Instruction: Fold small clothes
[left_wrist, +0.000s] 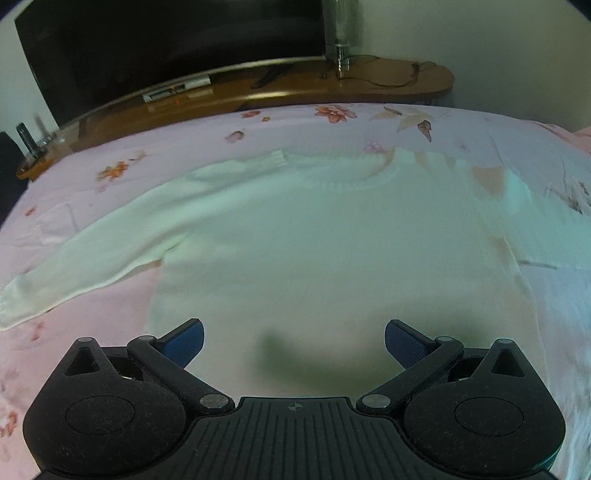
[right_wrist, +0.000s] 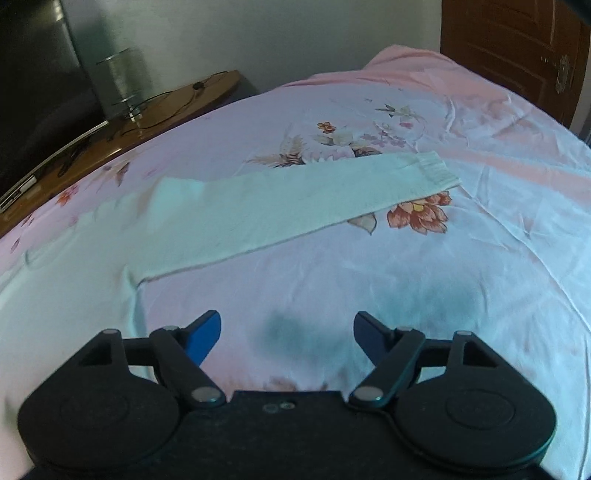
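Observation:
A white long-sleeved sweater (left_wrist: 314, 236) lies flat on the bed, collar at the far side. Its left sleeve (left_wrist: 92, 258) stretches out to the left. In the right wrist view its right sleeve (right_wrist: 295, 199) stretches out to the right, cuff (right_wrist: 436, 170) at the end. My left gripper (left_wrist: 294, 341) is open and empty, hovering above the sweater's lower body. My right gripper (right_wrist: 287, 336) is open and empty above the bare sheet, just right of the sweater's side edge (right_wrist: 136, 295).
The bed has a pink floral sheet (right_wrist: 406, 277). A wooden TV bench (left_wrist: 295, 88) with a dark TV (left_wrist: 166, 44), a set-top box (left_wrist: 177, 88) and cables runs along the far side. A wooden door (right_wrist: 517, 48) stands at the far right.

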